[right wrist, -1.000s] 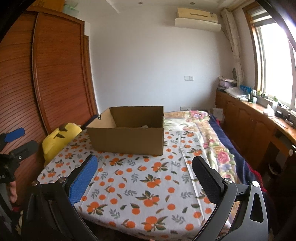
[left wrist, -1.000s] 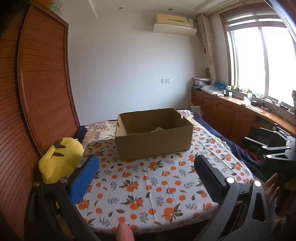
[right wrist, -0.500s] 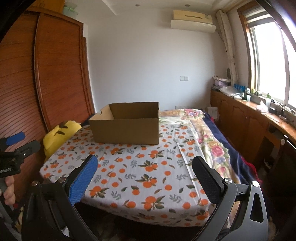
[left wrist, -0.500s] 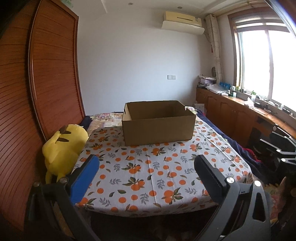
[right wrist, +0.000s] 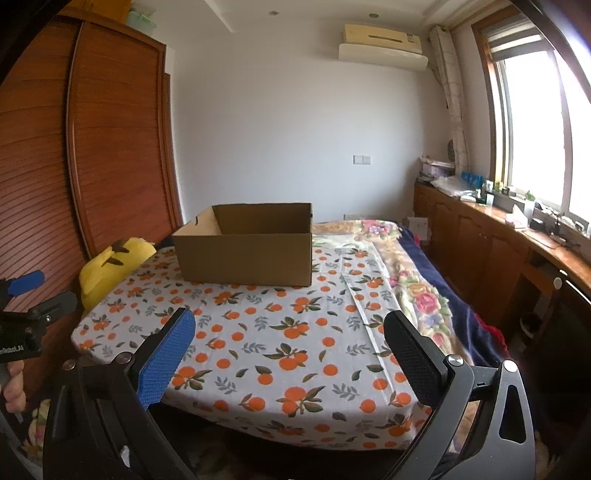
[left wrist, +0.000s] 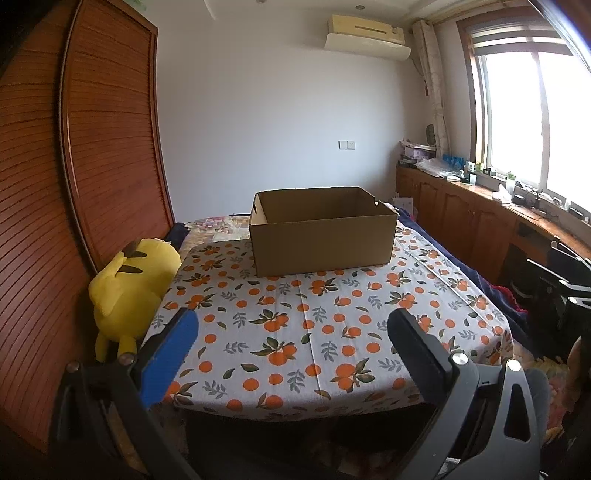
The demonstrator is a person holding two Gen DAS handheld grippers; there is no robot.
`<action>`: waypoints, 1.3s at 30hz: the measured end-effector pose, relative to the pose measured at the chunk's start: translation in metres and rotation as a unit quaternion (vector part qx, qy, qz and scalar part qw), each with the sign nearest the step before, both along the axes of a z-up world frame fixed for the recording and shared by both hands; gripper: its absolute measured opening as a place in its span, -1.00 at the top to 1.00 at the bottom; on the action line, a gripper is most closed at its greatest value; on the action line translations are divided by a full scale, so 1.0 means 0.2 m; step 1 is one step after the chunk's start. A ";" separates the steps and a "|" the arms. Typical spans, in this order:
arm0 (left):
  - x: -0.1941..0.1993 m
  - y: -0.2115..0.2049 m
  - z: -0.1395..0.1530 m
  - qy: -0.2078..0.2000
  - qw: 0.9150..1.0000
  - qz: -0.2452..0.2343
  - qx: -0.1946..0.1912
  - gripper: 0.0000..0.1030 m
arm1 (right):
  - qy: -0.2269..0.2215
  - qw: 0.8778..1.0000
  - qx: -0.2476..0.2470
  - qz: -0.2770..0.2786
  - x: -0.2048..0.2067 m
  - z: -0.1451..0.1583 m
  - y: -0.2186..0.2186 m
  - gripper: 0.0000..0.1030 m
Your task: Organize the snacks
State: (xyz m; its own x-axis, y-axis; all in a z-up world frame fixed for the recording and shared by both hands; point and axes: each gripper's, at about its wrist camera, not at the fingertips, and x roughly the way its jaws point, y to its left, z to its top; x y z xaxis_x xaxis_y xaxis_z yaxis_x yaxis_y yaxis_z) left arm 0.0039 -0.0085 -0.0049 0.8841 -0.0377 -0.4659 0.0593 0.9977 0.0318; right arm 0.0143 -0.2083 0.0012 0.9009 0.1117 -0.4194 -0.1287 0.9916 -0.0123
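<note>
Both the left hand-held gripper [left wrist: 291, 343] and right hand-held gripper [right wrist: 288, 341] gape empty; the cardboard box [left wrist: 321, 230] sits well beyond them on the bed [left wrist: 295, 332].

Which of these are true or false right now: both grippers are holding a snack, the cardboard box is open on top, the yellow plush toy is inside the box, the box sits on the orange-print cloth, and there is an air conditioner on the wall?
1. Both grippers hold a snack. False: the left gripper and right gripper have their jaws spread with nothing between them.
2. The cardboard box is open on top. True.
3. The yellow plush toy is inside the box. False: it sits beside the bed's edge, next to the wooden wardrobe.
4. The box sits on the orange-print cloth. True.
5. An air conditioner hangs on the wall. True.
</note>
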 end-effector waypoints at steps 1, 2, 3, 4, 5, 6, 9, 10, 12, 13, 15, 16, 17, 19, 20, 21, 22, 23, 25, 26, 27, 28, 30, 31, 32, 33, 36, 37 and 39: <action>0.00 0.00 0.00 0.001 1.000 0.000 0.000 -1.00 | 0.000 1.000 0.000 0.000 0.00 0.00 0.00 -1.00; 0.00 0.00 0.00 0.001 1.000 -0.001 0.000 -1.00 | 0.000 1.000 0.001 -0.001 0.00 0.00 0.00 -1.00; 0.00 0.00 0.00 0.001 1.000 -0.001 0.000 -1.00 | 0.000 1.000 0.002 -0.002 0.00 0.00 0.00 -1.00; 0.00 0.00 0.00 0.001 1.000 -0.001 0.000 -1.00 | 0.000 1.000 0.001 -0.004 0.00 0.00 0.00 -1.00; 0.00 0.00 0.00 0.001 1.000 -0.001 0.001 -1.00 | 0.000 1.000 0.001 -0.005 0.00 0.00 0.00 -1.00; 0.00 0.00 0.00 0.000 1.000 -0.001 0.001 -1.00 | 0.000 1.000 0.001 -0.004 0.00 0.00 0.00 -1.00; -0.01 -0.01 0.00 0.000 1.000 -0.001 0.001 -1.00 | 0.002 1.000 0.002 -0.006 0.00 0.00 -0.01 -1.00; -0.01 -0.01 0.00 -0.001 1.000 -0.001 0.001 -1.00 | 0.002 1.000 0.003 -0.006 0.00 0.00 -0.01 -1.00; -0.01 -0.01 0.00 -0.001 1.000 -0.001 0.001 -1.00 | 0.001 1.000 0.003 -0.007 -0.01 0.00 -0.01 -1.00; -0.01 -0.01 0.00 -0.002 1.000 0.000 0.002 -1.00 | 0.001 1.000 0.002 -0.007 0.00 0.00 -0.01 -1.00; -0.01 -0.01 0.01 -0.003 1.000 0.000 0.001 -1.00 | 0.001 1.000 0.002 -0.007 0.00 0.00 -0.01 -1.00; -0.01 -0.01 0.01 -0.003 1.000 0.000 0.001 -1.00 | 0.000 1.000 0.002 -0.008 -0.01 0.00 -0.01 -1.00; -0.01 -0.01 0.01 -0.003 1.000 0.000 0.001 -1.00 | 0.000 1.000 0.002 -0.008 -0.01 0.00 -0.01 -1.00; -0.01 -0.01 0.01 -0.004 1.000 0.000 0.002 -1.00 | 0.000 1.000 0.002 -0.008 -0.01 0.00 -0.01 -1.00; -0.01 -0.01 0.02 -0.004 1.000 0.000 0.002 -1.00 | 0.000 1.000 0.001 -0.008 -0.01 0.00 -0.01 -1.00; -0.01 -0.01 0.02 -0.004 1.000 0.000 0.002 -1.00 | 0.000 1.000 0.002 -0.007 -0.01 0.00 -0.01 -1.00; -0.01 -0.01 0.02 -0.004 1.000 0.000 0.002 -1.00 | 0.000 1.000 0.002 -0.007 -0.01 0.01 -0.01 -1.00; -0.01 -0.01 0.02 -0.004 1.000 0.000 0.002 -1.00 | 0.000 1.000 0.002 -0.007 -0.01 0.01 -0.01 -1.00; -0.01 -0.01 0.02 -0.004 1.000 0.000 0.002 -1.00 | 0.000 1.000 0.002 -0.007 -0.01 0.01 -0.01 -1.00; -0.01 -0.01 0.02 -0.004 1.000 0.000 0.002 -1.00 | 0.000 1.000 0.002 -0.008 -0.01 0.01 -0.02 -1.00; -0.01 -0.01 0.02 -0.005 1.000 0.000 0.002 -1.00 | 0.000 1.000 0.002 -0.008 -0.01 0.01 -0.01 -1.00; -0.01 -0.01 0.02 -0.005 1.000 0.000 0.002 -1.00 | -0.001 1.000 0.002 -0.007 -0.01 0.01 -0.01 -1.00; -0.01 -0.01 0.02 -0.005 1.000 -0.001 0.002 -1.00 | -0.001 1.000 0.001 -0.007 -0.01 0.01 -0.01 -1.00; -0.01 -0.01 0.02 -0.005 1.000 -0.001 0.002 -1.00 | -0.001 1.000 0.002 -0.007 -0.01 0.01 -0.01 -1.00; -0.01 -0.01 0.02 -0.006 1.000 0.000 0.002 -1.00 | -0.002 1.000 0.001 -0.007 -0.01 0.01 -0.01 -1.00; -0.01 -0.01 0.03 -0.006 1.000 -0.001 0.001 -1.00 | -0.002 1.000 0.001 -0.007 -0.01 0.02 -0.01 -1.00; -0.01 0.00 0.03 -0.007 1.000 -0.001 0.001 -1.00 | -0.002 1.000 0.001 -0.008 -0.01 0.02 -0.01 -1.00; -0.01 0.00 0.03 -0.008 1.000 -0.001 0.001 -1.00 | -0.003 1.000 0.001 -0.009 -0.01 0.02 -0.01 -1.00; -0.01 0.00 0.04 -0.008 1.000 -0.001 0.001 -1.00 | -0.003 1.000 0.001 -0.008 -0.01 0.02 -0.01 -1.00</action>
State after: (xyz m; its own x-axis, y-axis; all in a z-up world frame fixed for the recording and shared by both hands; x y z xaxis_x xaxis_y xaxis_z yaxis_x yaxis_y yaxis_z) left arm 0.0028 -0.0084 0.0027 0.8912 -0.0385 -0.4520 0.0610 0.9975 0.0352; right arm 0.0124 -0.2101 0.0057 0.9052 0.0980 -0.4136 -0.1124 0.9936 -0.0106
